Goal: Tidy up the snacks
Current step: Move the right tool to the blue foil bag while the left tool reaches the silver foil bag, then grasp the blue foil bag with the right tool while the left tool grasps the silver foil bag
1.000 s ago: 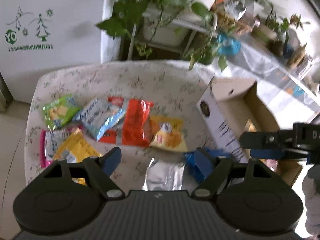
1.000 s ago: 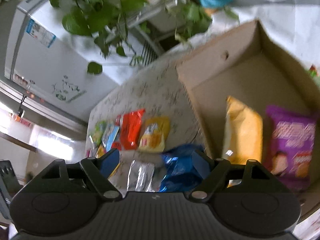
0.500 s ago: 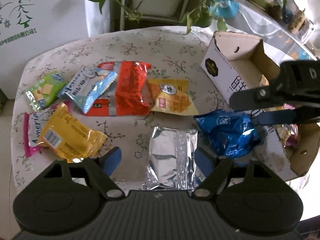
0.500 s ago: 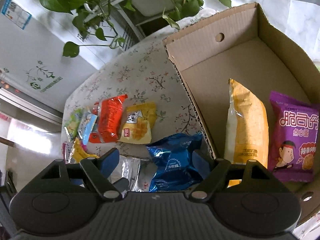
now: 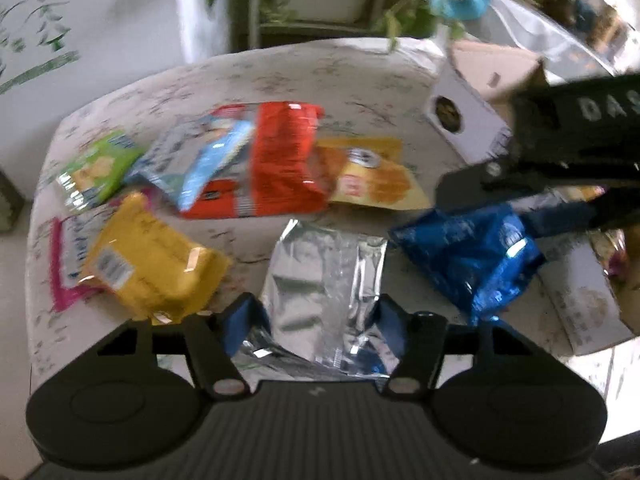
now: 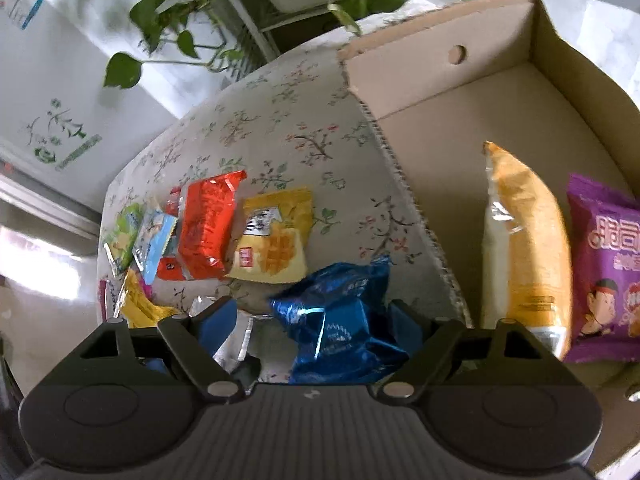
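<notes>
Several snack packets lie on the flowered table. My left gripper is open, its jaws either side of the near end of a silver foil packet. My right gripper is open around a blue foil packet, which also shows in the left wrist view. A cardboard box at the right holds an orange-yellow packet and a purple packet. The right gripper shows over the blue packet in the left wrist view.
On the table lie a red packet, a yellow waffle packet, a light blue packet, a green packet, a yellow packet and a pink one. Potted plants and a white appliance stand behind.
My left gripper has moved down and forward so the silver packet now lies between its jaws. My right gripper has come down closer around the blue packet.
</notes>
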The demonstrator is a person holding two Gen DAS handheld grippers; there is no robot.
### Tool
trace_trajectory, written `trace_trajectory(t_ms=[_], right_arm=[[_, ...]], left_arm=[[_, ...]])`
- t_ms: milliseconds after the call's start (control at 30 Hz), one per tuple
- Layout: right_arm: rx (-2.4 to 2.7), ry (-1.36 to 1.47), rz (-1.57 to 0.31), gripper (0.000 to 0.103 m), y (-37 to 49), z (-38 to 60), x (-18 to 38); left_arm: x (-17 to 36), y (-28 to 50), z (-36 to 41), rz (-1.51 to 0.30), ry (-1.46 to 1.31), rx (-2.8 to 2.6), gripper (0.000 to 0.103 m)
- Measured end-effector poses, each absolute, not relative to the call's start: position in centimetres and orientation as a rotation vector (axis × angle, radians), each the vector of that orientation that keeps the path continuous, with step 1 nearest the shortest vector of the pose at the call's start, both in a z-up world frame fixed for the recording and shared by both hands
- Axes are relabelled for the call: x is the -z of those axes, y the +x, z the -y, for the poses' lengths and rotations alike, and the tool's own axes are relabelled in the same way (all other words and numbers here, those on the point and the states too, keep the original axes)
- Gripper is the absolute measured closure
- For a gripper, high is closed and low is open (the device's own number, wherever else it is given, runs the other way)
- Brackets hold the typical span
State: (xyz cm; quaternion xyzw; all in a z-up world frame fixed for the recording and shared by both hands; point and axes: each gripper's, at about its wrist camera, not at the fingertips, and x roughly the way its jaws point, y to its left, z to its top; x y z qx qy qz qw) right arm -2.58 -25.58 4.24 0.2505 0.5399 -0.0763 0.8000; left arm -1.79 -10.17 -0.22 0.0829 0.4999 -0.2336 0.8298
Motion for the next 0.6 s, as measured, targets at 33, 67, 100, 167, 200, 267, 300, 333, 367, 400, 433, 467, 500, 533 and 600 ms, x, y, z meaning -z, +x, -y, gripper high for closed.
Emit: trace_trajectory(t_ms=[33, 67, 100, 167, 200, 267, 300, 333, 367, 400, 433, 467, 500, 533, 600], right_arm=[[0.153, 0.545, -1.160, 0.016, -2.5, 25.4, -4.2], [0.149, 0.550, -1.164, 0.016, -2.4, 25.3, -4.1], [0.154, 0.546, -1.167, 0.016, -2.3, 25.2, -4.1], [0.168, 0.511, -1.169, 0.016, -2.0, 24.6, -4.1], [0.167, 0.491, -1.167, 0.015, -1.9, 24.4, -4.2], [0.163, 0.452, -1.166, 0.012, -1.7, 23.8, -4.3], [0.166, 0.434, -1.170, 0.012, -1.6, 23.6, -4.2], [0.173, 0.416, -1.176, 0.012, -1.5, 23.5, -4.1], [0.183, 0.394, -1.183, 0.012, -1.4, 23.4, -3.9], [0.190, 0.373, -1.188, 0.012, -1.4, 23.3, -3.8], [0.194, 0.353, -1.193, 0.012, -1.3, 23.2, -3.7], [0.196, 0.337, -1.199, 0.012, -1.3, 23.1, -3.5], [0.198, 0.327, -1.206, 0.012, -1.2, 22.9, -3.3], [0.200, 0.314, -1.213, 0.012, -1.2, 22.8, -3.0], [0.202, 0.291, -1.228, 0.012, -1.1, 22.5, -2.6]], left_arm=[[0.2, -1.7, 9.7, -1.065, 0.163, 0.488, 0.040], [0.2, -1.5, 9.3, -1.066, 0.153, 0.484, 0.040], [0.1, -1.5, 8.8, -1.068, 0.144, 0.482, 0.040], [0.0, -1.3, 7.9, -1.075, 0.119, 0.483, 0.040], [-0.1, -1.2, 7.5, -1.078, 0.106, 0.487, 0.040], [-0.3, -1.2, 7.1, -1.074, 0.098, 0.499, 0.039], [-0.5, -1.1, 6.9, -1.068, 0.101, 0.504, 0.038], [-0.6, -1.1, 6.9, -1.062, 0.103, 0.509, 0.038], [-0.7, -1.1, 6.8, -1.058, 0.104, 0.513, 0.037], [-0.7, -1.1, 6.8, -1.057, 0.103, 0.518, 0.037], [-0.6, -1.1, 6.8, -1.056, 0.106, 0.525, 0.037], [-0.6, -1.0, 6.9, -1.054, 0.114, 0.527, 0.036], [-0.5, -0.9, 7.1, -1.050, 0.126, 0.528, 0.036], [-0.4, -0.9, 7.3, -1.046, 0.141, 0.528, 0.033], [-0.1, -0.9, 7.5, -1.041, 0.164, 0.520, 0.029]])
